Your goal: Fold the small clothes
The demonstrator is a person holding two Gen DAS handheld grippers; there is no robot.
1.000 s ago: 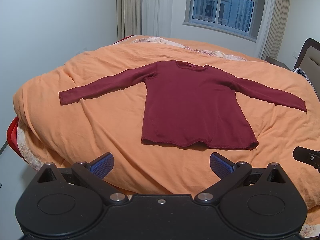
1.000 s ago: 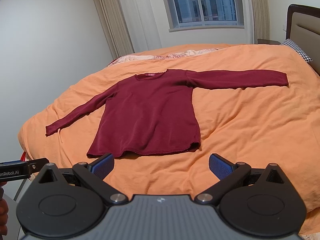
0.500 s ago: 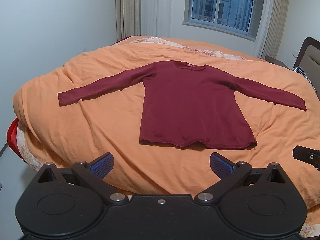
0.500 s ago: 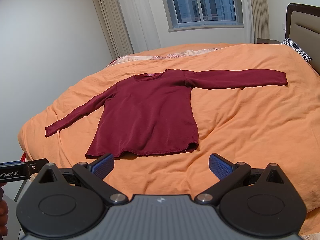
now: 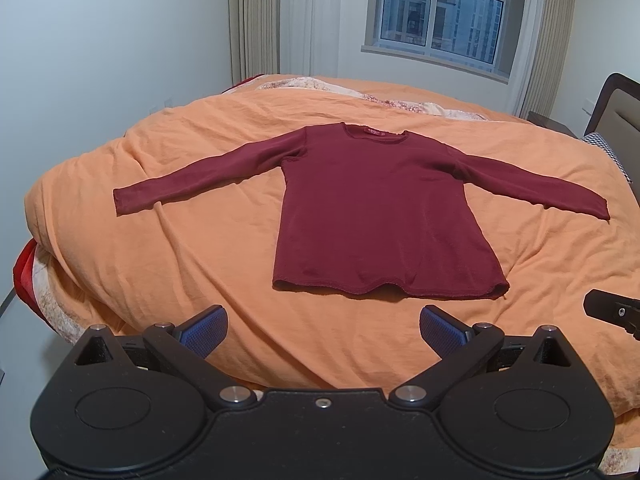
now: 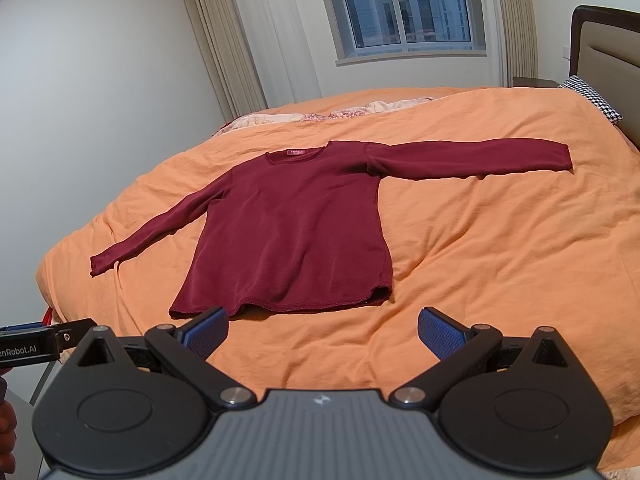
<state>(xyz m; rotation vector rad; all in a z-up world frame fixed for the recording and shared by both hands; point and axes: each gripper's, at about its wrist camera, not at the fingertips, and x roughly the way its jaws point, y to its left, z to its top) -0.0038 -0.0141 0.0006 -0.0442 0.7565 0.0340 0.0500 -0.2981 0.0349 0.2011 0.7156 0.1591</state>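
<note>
Left claw (image 5: 323,326) and right claw (image 6: 323,326) hover level off the bed's (image 5: 168,264) near edge, fingers spread, facing the flat maroon shirt (image 5: 380,216).

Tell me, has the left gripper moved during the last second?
Yes, slightly. In the left wrist view the shirt lying on the bed sits a little higher and further left, so the open left gripper shifted slightly.

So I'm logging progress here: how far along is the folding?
Done: the maroon long-sleeve top lies spread flat on the orange duvet, both sleeves out. In hand: nothing; the left tongs and right tongs are open, short of the hem. Left: every fold, sleeves and body.
</note>
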